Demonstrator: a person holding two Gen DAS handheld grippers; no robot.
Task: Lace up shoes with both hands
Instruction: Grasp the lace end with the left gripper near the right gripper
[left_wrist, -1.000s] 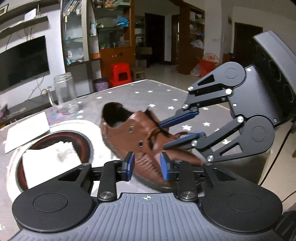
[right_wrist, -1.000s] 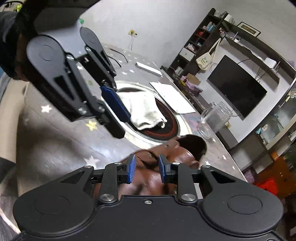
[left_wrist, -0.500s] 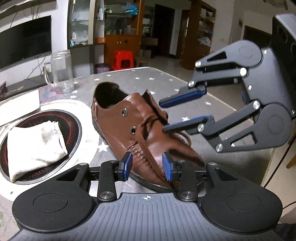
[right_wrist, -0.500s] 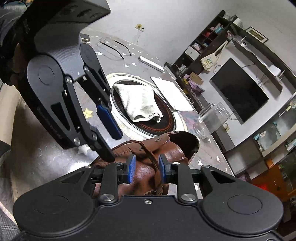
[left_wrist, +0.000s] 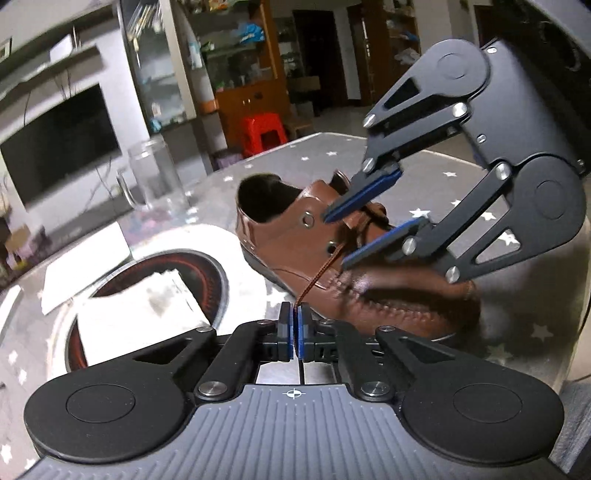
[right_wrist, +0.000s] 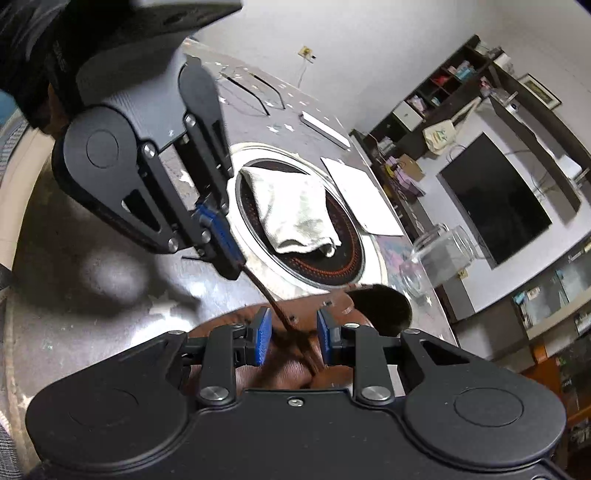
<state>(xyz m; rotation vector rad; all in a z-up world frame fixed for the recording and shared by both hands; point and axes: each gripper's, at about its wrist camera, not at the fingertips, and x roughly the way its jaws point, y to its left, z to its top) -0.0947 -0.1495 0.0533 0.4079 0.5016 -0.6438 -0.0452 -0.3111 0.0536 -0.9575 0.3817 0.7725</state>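
A brown leather shoe lies on the star-patterned table, its opening toward the far left. Its brown lace comes out of a side eyelet and runs taut to my left gripper, which is shut on it. My right gripper hovers open over the tongue and the laced part, one finger above and one below. In the right wrist view the shoe sits under my open right gripper. The lace passes between its fingers up to the left gripper.
A white cloth rests on a round black hob left of the shoe. A glass mug and a white sheet are farther back. A person's dark sleeve is at the upper left in the right wrist view.
My left gripper went from open to shut on the lace and drew it taut away from the shoe. The right gripper came closer over the tongue.
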